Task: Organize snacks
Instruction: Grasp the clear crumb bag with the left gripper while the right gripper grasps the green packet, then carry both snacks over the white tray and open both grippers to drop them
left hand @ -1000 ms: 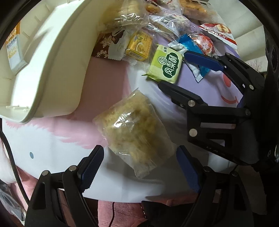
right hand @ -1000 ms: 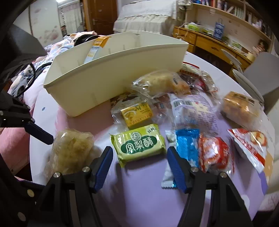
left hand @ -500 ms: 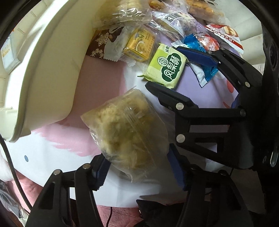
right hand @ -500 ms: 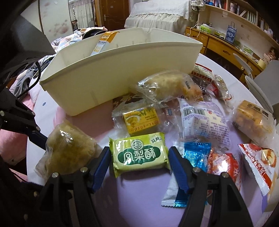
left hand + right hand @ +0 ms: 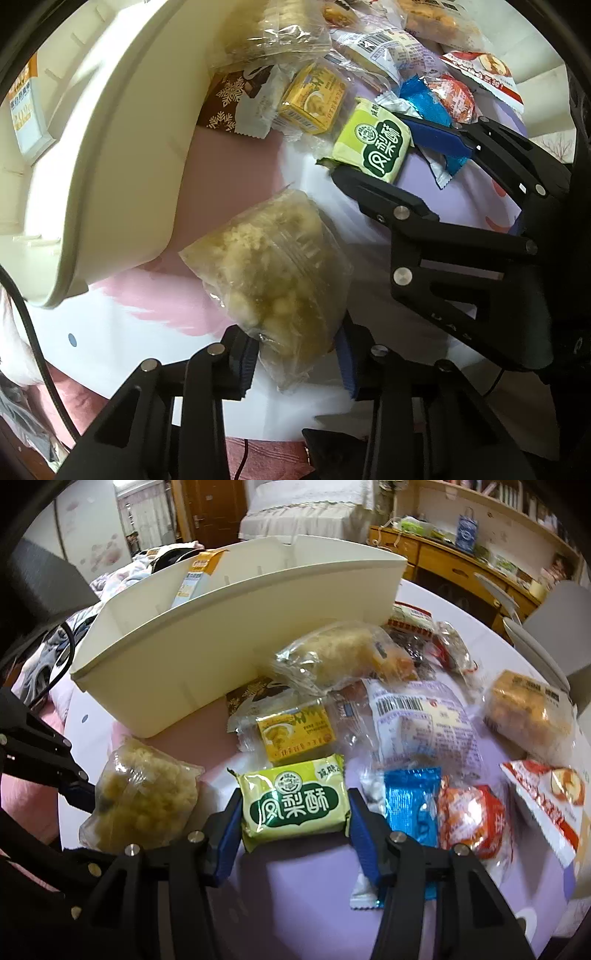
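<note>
My left gripper [image 5: 295,360] is shut on a clear bag of crumbly yellow pastry [image 5: 273,273], which is tilted up off the table; the bag also shows in the right wrist view [image 5: 144,797]. My right gripper [image 5: 291,830] is closed on a green pineapple-cake pack [image 5: 293,799], its blue pads touching both sides; the pack also shows in the left wrist view [image 5: 373,146], with the right gripper [image 5: 384,155] around it. A cream plastic bin [image 5: 221,646] stands behind, with one orange-and-white box [image 5: 194,578] inside.
Several wrapped snacks lie on the round table: a yellow cake pack [image 5: 295,733], a blue wrapper [image 5: 412,799], a red-orange pack [image 5: 471,818], a barcoded bag [image 5: 424,723] and a brown snowflake packet [image 5: 231,101]. White chairs [image 5: 554,627] stand at the far right.
My left gripper moved onto the pastry bag, closed on it and tipped it up. My right gripper advanced around the green pack and closed on its sides.
</note>
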The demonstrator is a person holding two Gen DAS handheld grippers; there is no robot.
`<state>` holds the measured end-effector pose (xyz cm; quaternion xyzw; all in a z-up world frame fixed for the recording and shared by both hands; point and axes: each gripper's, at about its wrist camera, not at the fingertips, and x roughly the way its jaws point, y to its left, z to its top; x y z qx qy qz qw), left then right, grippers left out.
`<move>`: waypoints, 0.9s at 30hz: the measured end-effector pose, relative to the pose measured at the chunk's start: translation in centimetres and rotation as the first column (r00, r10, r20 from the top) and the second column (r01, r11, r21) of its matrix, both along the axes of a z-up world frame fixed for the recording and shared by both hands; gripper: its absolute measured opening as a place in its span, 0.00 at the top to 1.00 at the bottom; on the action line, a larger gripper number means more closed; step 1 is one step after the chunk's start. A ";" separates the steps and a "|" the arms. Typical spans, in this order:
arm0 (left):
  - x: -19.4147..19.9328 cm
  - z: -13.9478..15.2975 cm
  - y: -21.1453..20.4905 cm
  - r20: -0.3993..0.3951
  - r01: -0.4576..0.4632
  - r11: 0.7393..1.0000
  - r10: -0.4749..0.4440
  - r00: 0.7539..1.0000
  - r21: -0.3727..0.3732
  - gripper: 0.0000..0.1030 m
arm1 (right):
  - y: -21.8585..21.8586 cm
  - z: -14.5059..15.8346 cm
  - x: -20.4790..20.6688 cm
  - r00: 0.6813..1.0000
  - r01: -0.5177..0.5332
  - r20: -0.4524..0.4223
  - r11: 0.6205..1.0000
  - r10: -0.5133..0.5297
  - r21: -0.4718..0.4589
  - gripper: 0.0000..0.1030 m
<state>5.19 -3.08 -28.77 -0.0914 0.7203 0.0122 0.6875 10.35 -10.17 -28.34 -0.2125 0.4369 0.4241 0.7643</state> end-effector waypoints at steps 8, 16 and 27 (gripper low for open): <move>-1.8 1.7 -0.5 0.004 0.023 1.000 -0.023 1.000 0.012 0.67 | -1.5 0.8 -1.2 0.997 0.071 -0.016 0.997 -0.071 -0.006 0.48; -2.1 4.3 -1.8 0.073 0.091 0.996 -0.092 0.993 0.011 0.67 | -4.2 2.9 -2.1 0.982 0.187 -0.028 0.982 -0.187 0.012 0.48; -2.0 10.1 -2.6 0.216 0.201 0.979 -0.200 0.956 0.018 0.67 | -7.0 7.1 -2.5 0.935 0.354 0.000 0.933 -0.355 0.058 0.48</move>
